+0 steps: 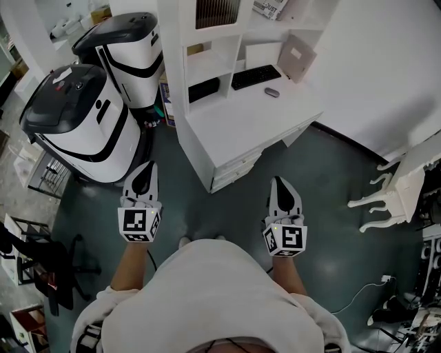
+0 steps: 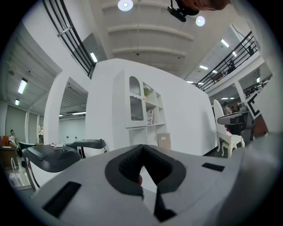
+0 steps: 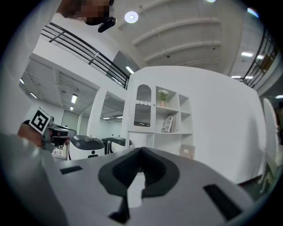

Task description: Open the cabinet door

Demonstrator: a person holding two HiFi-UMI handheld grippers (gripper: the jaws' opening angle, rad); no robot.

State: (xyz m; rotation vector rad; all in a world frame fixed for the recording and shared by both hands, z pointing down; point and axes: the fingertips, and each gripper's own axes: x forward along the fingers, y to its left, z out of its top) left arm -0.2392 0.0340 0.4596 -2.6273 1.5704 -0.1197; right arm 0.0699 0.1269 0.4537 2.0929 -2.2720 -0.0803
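Note:
A tall white cabinet with shelves stands on a white desk point(image 1: 238, 131) ahead of me. Its door with ribbed glass point(image 1: 217, 12) sits at the upper left and is closed; it also shows as an arched door point(image 2: 136, 105) in the left gripper view and as the door point(image 3: 142, 111) in the right gripper view. My left gripper point(image 1: 142, 180) and right gripper point(image 1: 282, 192) are held level over the floor, well short of the desk. Both are shut with nothing between the jaws, as seen on the left gripper point(image 2: 142, 170) and the right gripper point(image 3: 140, 170).
Two white-and-black machines point(image 1: 83, 120) point(image 1: 131, 48) stand left of the desk. A keyboard point(image 1: 255, 76) and a mouse point(image 1: 272, 92) lie on the desk. A white chair point(image 1: 393, 193) stands at the right, a black rack point(image 1: 41, 262) at the left, cables at the lower right.

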